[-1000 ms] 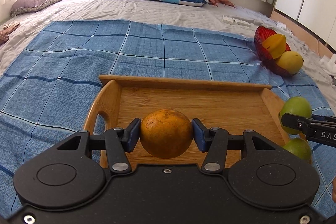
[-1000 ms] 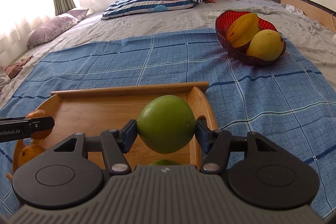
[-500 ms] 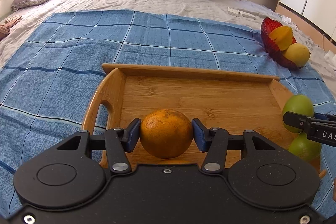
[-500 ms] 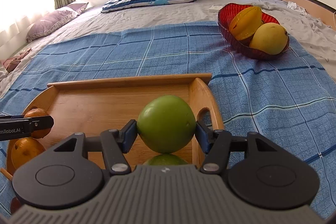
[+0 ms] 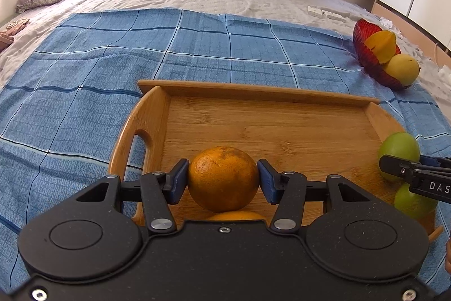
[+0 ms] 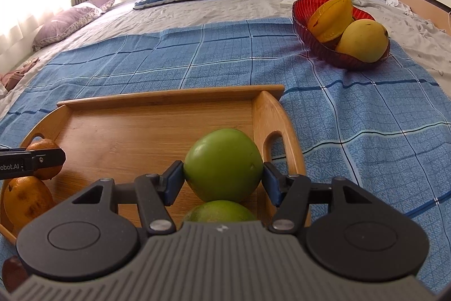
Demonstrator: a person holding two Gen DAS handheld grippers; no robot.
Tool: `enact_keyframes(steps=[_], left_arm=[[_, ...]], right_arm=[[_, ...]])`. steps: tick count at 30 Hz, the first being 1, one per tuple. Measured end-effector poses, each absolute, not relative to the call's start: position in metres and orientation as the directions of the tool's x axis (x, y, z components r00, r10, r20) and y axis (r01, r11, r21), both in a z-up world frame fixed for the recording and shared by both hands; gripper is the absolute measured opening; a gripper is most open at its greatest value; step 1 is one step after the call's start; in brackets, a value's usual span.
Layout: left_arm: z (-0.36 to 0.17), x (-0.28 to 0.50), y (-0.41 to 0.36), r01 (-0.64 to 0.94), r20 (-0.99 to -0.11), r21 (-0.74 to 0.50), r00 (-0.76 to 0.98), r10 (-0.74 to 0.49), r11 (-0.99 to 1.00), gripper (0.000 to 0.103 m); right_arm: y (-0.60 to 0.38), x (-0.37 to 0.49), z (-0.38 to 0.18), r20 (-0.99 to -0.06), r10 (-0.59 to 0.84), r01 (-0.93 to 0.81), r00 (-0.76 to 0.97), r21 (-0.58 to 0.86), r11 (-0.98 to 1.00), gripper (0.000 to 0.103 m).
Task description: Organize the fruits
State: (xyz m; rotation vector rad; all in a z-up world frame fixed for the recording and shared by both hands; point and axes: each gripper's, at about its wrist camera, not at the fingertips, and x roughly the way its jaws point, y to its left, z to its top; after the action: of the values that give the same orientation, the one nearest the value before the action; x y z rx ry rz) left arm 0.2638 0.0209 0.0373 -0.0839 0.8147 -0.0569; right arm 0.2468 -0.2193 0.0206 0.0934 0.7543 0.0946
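Left wrist view: left gripper (image 5: 222, 179) is clamped on an orange (image 5: 223, 178), blue pads pressing both sides, fruit held just above the near left part of the wooden tray (image 5: 253, 93). A second orange (image 5: 236, 215) peeks out right below it at the tray's near edge. Far right, the right gripper's finger crosses a green fruit (image 5: 398, 150), another green one (image 5: 413, 203) under it by the tray's right near corner. Red bowl (image 5: 363, 52) with a starfruit (image 5: 380, 44) and a yellow mango (image 5: 401, 69) sits off the tray near the right edge of the blue checked cloth (image 5: 197, 47). Right wrist view: right gripper (image 6: 224, 177) is clamped on a green fruit (image 6: 224, 164) near the tray's right handle (image 6: 277, 131), a second green fruit (image 6: 220, 212) directly under it. Two oranges at the left end, the held orange (image 6: 42, 157) behind the left finger, the other (image 6: 26, 202) resting in the near left corner. Looks like sorting by kind, oranges left, greens right, both placements pending. My take: lower each fruit to the floor beside its mate, not on top, since round fruit rolls; open the pads only once it rests, then back out straight so the fingers don't nudge the neighbour.
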Motion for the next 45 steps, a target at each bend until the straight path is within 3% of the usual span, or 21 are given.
enact_keyframes(steps=[24,26,30,36,45], left_arm=[[0.034,0.264,0.025,0.003,-0.73,-0.119,0.677,-0.09,0.993,0.051],[0.034,0.264,0.025,0.006,-0.73,-0.116,0.678,-0.089,0.993,0.052],[0.035,0.262,0.025,0.019,-0.729,-0.118,0.677,-0.1,0.993,0.067],[0.04,0.257,0.023,0.026,-0.714,-0.107,0.694,-0.095,0.994,0.081],[0.048,0.237,0.019,0.043,-0.666,-0.086,0.74,-0.09,0.995,0.093]], right_arm=[[-0.224,0.245,0.018,-0.662,0.14,-0.056,0.737,0.147,0.988,0.063],[-0.224,0.245,0.017,-0.666,0.144,-0.06,0.732,0.147,0.987,0.069],[-0.224,0.246,0.014,-0.675,0.158,-0.064,0.721,0.162,0.985,0.074],[-0.227,0.241,0.014,-0.661,0.176,-0.061,0.73,0.194,0.979,0.079],[-0.226,0.225,0.025,-0.609,0.183,-0.089,0.771,0.182,0.979,0.09]])
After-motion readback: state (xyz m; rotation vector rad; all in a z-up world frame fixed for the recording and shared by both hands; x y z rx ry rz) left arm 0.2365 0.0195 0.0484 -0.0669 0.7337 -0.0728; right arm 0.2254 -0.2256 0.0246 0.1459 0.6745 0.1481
